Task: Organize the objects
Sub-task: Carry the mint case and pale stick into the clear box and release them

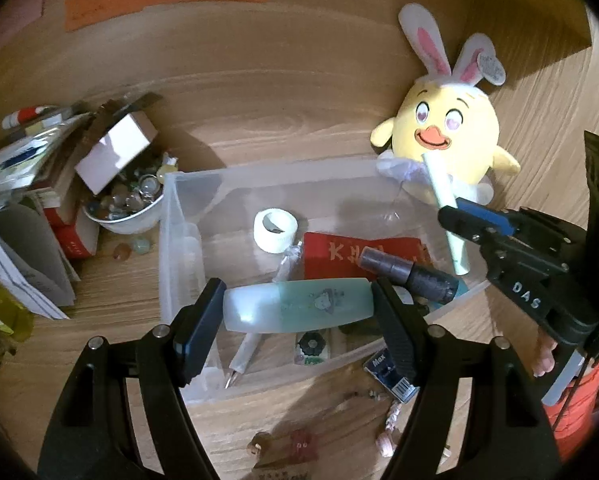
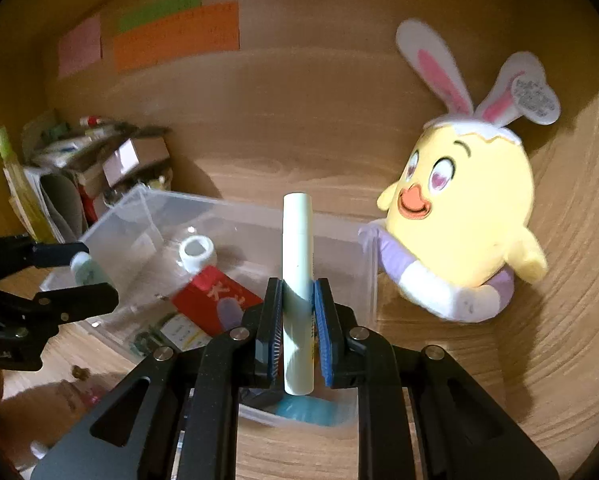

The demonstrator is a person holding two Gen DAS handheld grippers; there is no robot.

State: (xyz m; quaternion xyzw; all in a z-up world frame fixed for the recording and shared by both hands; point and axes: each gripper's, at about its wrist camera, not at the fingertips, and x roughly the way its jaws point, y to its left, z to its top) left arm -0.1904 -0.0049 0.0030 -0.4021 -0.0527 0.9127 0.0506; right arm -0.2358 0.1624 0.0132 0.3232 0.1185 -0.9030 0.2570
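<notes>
Two items are held above the wooden surface [image 1: 259, 128]: over the clear bin [image 1: 167, 240], a smooth, likely slippery bottle [image 1: 299, 306] is clamped end to end by the left gripper [image 1: 299, 312]; a light, stiff tube [image 2: 297, 292] is pinched mid-length by the right gripper [image 2: 297, 320] fingers.

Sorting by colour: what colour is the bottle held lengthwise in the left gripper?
The bottle is frosted white at one end and mint green along the rest; the left wrist view shows it best.
</notes>
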